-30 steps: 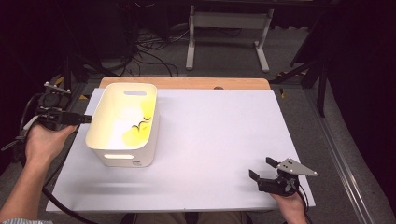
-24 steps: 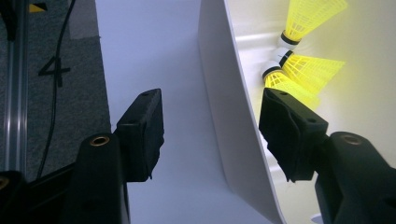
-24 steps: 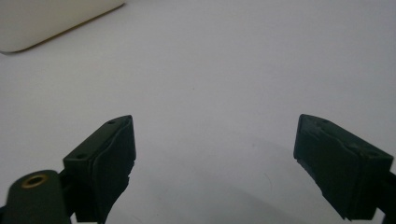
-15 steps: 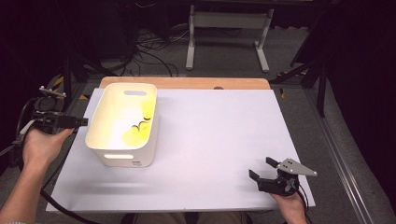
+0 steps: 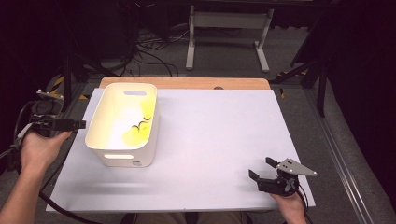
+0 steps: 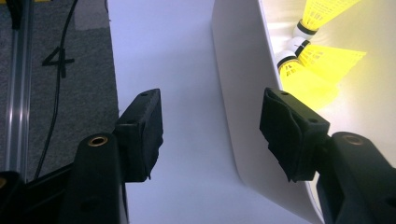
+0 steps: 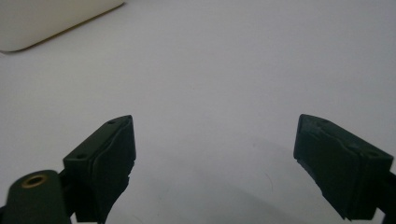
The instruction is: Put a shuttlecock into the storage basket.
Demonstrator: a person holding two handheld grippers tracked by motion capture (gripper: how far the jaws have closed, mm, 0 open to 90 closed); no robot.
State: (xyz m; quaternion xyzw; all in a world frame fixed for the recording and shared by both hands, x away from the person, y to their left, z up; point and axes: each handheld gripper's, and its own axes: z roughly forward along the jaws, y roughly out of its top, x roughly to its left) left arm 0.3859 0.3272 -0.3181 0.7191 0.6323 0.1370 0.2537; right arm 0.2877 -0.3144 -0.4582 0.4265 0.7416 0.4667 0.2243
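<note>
Shuttlecocks [image 5: 140, 127], yellow with white cork bases, lie inside the white bin [image 5: 100, 122], which stands on the left part of the white table [image 5: 219, 140]. In the left gripper view, three yellow skirts show just over the bin wall [image 6: 243, 107].

Left gripper [image 5: 79, 124]: level, pointing at the bin's left wall from outside. Jaws are spread, holding nothing; in the left gripper view the wall edge stands between the two pads without either pad pressing on it.

Right gripper [image 5: 262, 169]: resting low near the front right corner of the table, well apart from the bin. Jaws are spread wide over bare table surface.

Step in hand, as judged: the shuttlecocks are already deposited and the left gripper is positioned at the bin's side, either to grip the wall or to clear it.

Next move, if a grip is intended: advance the jaws squarely over the rim, then close them on the thin wall without tipping the bin.
</note>
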